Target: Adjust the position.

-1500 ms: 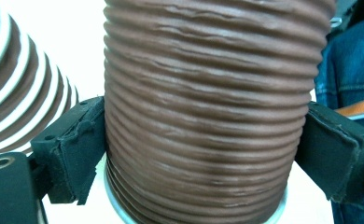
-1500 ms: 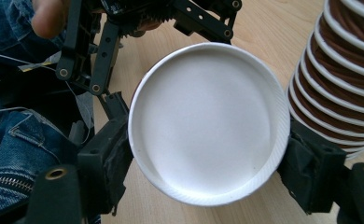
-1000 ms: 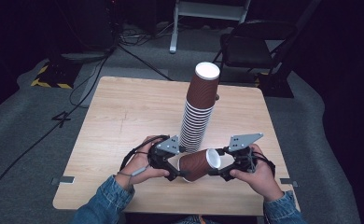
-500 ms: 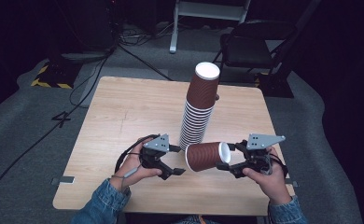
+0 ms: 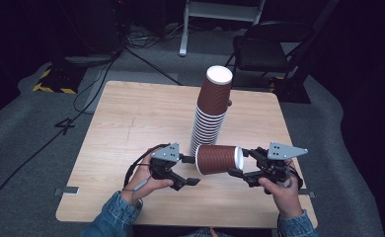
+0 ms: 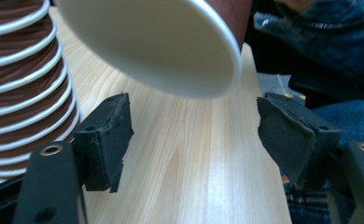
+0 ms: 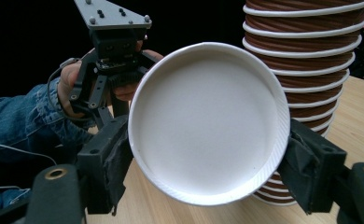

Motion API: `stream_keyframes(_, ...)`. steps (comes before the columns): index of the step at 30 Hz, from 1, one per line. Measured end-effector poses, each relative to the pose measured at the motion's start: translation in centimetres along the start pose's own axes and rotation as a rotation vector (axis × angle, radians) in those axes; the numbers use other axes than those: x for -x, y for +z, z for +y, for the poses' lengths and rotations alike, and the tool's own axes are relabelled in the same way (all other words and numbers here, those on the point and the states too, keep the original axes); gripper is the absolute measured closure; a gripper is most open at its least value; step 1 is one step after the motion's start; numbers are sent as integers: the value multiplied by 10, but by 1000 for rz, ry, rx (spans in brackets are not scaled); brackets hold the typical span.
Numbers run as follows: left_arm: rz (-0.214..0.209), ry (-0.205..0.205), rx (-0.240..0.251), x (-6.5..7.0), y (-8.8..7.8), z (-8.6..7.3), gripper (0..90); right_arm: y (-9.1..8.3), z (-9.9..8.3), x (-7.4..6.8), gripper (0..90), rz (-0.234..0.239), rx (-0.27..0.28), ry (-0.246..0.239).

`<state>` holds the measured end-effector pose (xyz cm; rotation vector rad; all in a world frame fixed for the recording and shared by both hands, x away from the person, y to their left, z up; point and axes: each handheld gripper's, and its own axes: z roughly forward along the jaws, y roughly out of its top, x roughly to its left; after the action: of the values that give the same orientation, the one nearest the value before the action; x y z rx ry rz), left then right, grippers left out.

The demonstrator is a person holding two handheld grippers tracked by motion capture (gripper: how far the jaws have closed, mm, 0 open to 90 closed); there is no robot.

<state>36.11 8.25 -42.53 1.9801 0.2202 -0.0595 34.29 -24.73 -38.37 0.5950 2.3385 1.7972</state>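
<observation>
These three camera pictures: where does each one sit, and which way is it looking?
High view: above the person's side, looking forward and down at the table; forearms, left gripper, right gripper.
Left gripper view: rides the left gripper, looking along its open jaws at the cup.
Right gripper view: rides the right gripper, clamped on the cup; opposite hand behind.
Shared: the cup and the stack of cups.

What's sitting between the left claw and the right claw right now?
A single brown paper cup lying sideways, gripped at its base end by the right claw; the left claw stands open beside its mouth end, seen from the high view.
</observation>
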Motion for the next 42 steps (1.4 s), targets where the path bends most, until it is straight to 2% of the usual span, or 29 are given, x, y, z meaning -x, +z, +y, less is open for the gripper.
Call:
stream_keyframes(5, -28, -6, 67, 0, 2, -2, 328, 5, -7, 0, 254, 9, 42, 16)
stream_keyframes(9, -50, -22, 100, -1, 4, -5, 378, 9, -13, 2, 254, 23, 78, 40)
stream_keyframes(11, -55, -20, 101, -2, 5, -6, 426, 12, -17, 3, 254, 29, 90, 51)
stream_keyframes(21, -79, -11, 88, -3, 8, -7, 697, 20, -26, 6, 253, 42, 81, 71)
stream_keyframes(25, -106, -3, 86, -3, 8, -7, 807, 22, -29, 7, 252, 45, 75, 74)
stream_keyframes(27, -119, -8, 87, -4, 7, -7, 821, 22, -31, 7, 252, 52, 79, 81)
stream_keyframes(36, -138, 20, 76, -2, 5, -5, 846, 24, -32, 9, 248, 89, 92, 102)
stream_keyframes(42, -138, 37, 56, -1, 3, -4, 848, 24, -30, 9, 214, 91, 69, 102)
